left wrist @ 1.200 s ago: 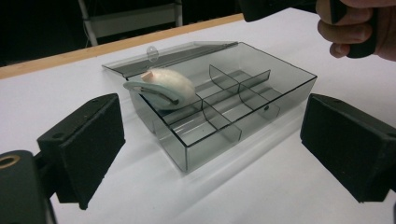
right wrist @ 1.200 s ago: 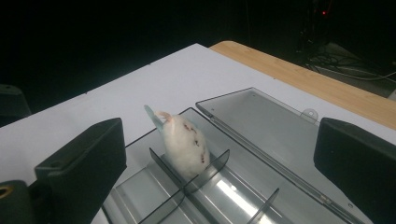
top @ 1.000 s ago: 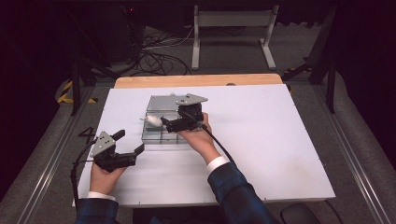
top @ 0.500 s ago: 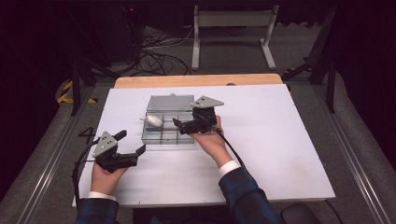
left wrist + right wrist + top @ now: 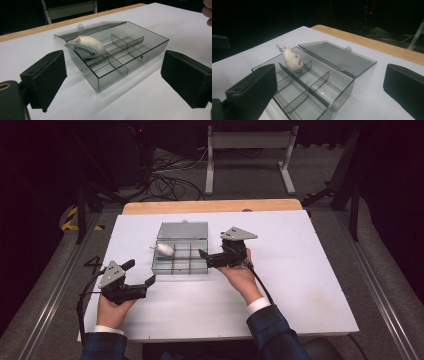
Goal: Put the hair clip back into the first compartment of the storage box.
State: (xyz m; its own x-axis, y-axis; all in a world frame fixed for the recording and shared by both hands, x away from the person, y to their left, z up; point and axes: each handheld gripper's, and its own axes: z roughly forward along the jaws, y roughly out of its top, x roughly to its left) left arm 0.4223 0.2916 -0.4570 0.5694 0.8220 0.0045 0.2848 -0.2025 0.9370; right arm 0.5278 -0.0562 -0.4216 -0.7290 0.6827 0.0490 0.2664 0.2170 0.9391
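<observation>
A white shell-like piece (image 5: 88, 45) sits in a rear compartment of the open smoke-grey divided box (image 5: 180, 262). The right gripper (image 5: 206, 258), jaws spread and empty, hovers just beside the box's right wall; the left gripper (image 5: 142, 272) rests spread near its front-left corner. The placing step looks done; next likely calls for swinging the lid (image 5: 337, 57) shut.

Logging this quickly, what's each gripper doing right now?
Left gripper: open, holding nothing.
Right gripper: open, holding nothing, beside the compartment box.

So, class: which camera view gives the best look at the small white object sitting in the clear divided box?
The left gripper view: the white object is near, sharp, resting across a corner compartment's dividers. The right gripper view shows it darker, from its other side. The high view shows it as a tiny blob in the box.
</observation>
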